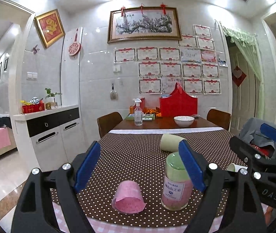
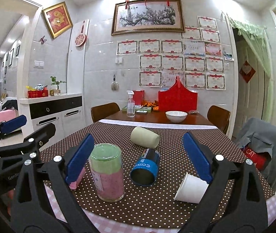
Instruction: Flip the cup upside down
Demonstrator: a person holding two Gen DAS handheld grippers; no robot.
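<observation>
On the counter point(image 1: 130, 155), covered by a brown cloth with white polka dots, the tall clear glass jar point(image 2: 107, 171) filled with green and pink layers stands upright and serves as the landmark. In the left wrist view the left gripper point(image 1: 138, 167) hangs above the cloth with its blue-padded fingers point(image 1: 87, 164) spread wide apart and holding nothing; the pink paper cup point(image 1: 128, 199) lies on its side just left of the jar, its open mouth facing the camera, between the two fingers and below them. Behind the jar, farther along the counter, a pale cream cylindrical cup point(image 1: 171, 142) lies on its side. In the right wrist view the right gripper point(image 2: 138, 157) is likewise wide apart and empty. A blue and black cylindrical can point(image 2: 145, 168) lies on its side just right of the jar, open end toward the camera, and a white paper cup point(image 2: 191, 188) lies tipped over farther right of the jar, close under the right-hand finger. Well behind the jar, on the bare wood, sit a white ceramic bowl point(image 2: 176, 116) and a clear spray bottle point(image 2: 130, 104).
</observation>
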